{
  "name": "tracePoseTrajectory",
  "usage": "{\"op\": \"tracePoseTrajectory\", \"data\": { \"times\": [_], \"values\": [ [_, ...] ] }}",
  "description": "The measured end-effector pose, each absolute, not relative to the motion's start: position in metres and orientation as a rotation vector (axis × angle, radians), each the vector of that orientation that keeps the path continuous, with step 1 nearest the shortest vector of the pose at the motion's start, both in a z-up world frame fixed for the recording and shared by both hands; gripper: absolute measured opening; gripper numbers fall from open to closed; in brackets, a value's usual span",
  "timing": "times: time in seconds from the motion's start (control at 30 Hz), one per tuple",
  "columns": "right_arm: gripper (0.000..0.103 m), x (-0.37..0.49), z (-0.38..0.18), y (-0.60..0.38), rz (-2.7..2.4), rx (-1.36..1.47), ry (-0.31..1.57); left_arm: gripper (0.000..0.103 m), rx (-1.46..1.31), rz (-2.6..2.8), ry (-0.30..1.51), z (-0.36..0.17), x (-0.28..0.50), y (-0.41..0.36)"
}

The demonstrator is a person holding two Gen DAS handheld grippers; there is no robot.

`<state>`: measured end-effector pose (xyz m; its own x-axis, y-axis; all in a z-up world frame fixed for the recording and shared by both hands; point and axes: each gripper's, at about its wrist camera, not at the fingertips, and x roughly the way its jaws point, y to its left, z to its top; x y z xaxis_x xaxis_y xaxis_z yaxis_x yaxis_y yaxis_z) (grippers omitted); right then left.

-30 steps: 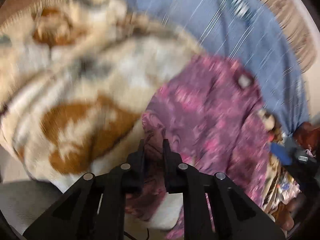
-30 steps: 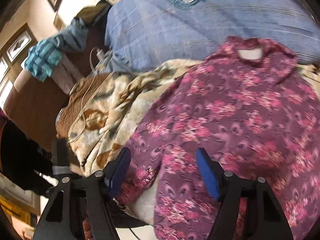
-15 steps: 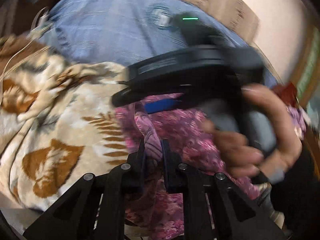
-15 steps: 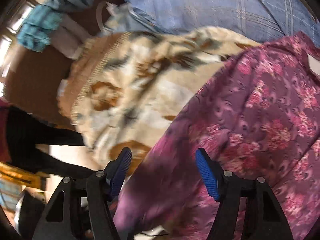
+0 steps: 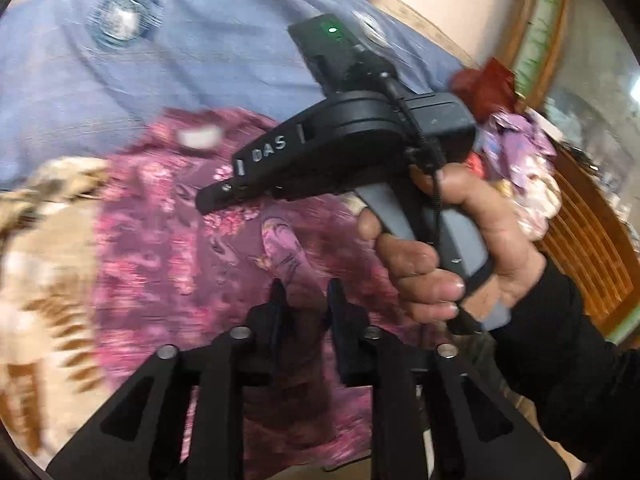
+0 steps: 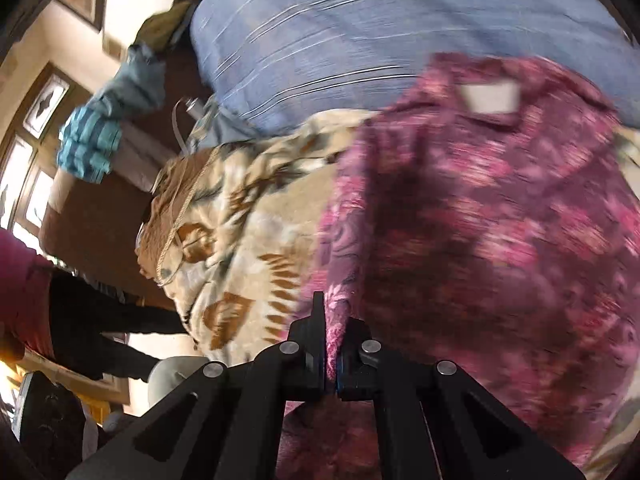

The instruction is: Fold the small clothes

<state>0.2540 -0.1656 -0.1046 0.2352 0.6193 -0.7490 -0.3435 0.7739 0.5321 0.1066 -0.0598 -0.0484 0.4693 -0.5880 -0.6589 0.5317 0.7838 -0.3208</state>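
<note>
A purple shirt with pink flowers (image 5: 168, 240) lies spread on the bed, collar and white label away from me. My left gripper (image 5: 306, 300) hovers over its middle. Its jaws are opening, and a raised fold of the shirt stands between the fingers without being pinched. In the left wrist view a hand (image 5: 460, 248) holds my right gripper (image 5: 212, 198) above the shirt. The right wrist view shows the right gripper (image 6: 331, 336) shut on the shirt (image 6: 480, 220) at its left edge, pink cloth squeezed between the blue pads.
Under the shirt lies a beige blanket with brown leaves (image 6: 248, 240), and a blue bedcover (image 6: 360, 40) behind it. Loose clothes (image 5: 520, 168) are piled at the right by a wooden frame. A teal cloth (image 6: 88, 144) and a person's dark trouser legs (image 6: 100, 320) are at the left.
The right gripper went from wide open to shut on the shirt's left edge. The left gripper swung across over the shirt with its fold, and its jaws have widened.
</note>
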Motion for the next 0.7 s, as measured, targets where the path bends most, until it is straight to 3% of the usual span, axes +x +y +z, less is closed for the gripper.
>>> {"op": "tracePoseTrajectory", "data": {
  "times": [0.17,0.23,0.27,0.3,0.37,0.4,0.57,0.63,0.67,0.7],
  "values": [
    [0.009,0.259,-0.185,-0.228,0.548,0.365,1.242,0.035,-0.152,-0.878,0.968,-0.097,0.106,-0.070],
    [0.010,0.253,-0.199,-0.245,0.547,0.434,1.246,0.044,-0.147,-0.836,0.923,-0.089,0.113,-0.055],
    [0.018,0.248,-0.198,-0.255,0.549,0.474,1.223,0.057,-0.153,-0.783,0.900,-0.084,0.119,-0.045],
    [0.038,0.244,-0.192,-0.262,0.529,0.484,1.200,0.063,-0.181,-0.738,0.889,-0.081,0.127,-0.033],
    [0.061,0.235,-0.174,-0.272,0.492,0.461,1.146,0.063,-0.324,-0.647,0.931,-0.083,0.163,0.003],
    [0.063,0.230,-0.169,-0.274,0.493,0.453,1.138,0.063,-0.379,-0.596,0.966,-0.090,0.180,0.017],
    [0.062,0.195,-0.170,-0.265,0.469,0.325,1.164,0.063,-0.485,-0.391,1.092,-0.124,0.227,0.057],
    [0.055,0.186,-0.184,-0.255,0.435,0.250,1.196,0.063,-0.486,-0.359,1.134,-0.136,0.235,0.058],
    [0.040,0.185,-0.196,-0.246,0.403,0.198,1.231,0.062,-0.491,-0.350,1.154,-0.142,0.243,0.059],
    [0.017,0.187,-0.201,-0.243,0.369,0.139,1.247,0.061,-0.498,-0.327,1.177,-0.150,0.253,0.060]
  ]
}}
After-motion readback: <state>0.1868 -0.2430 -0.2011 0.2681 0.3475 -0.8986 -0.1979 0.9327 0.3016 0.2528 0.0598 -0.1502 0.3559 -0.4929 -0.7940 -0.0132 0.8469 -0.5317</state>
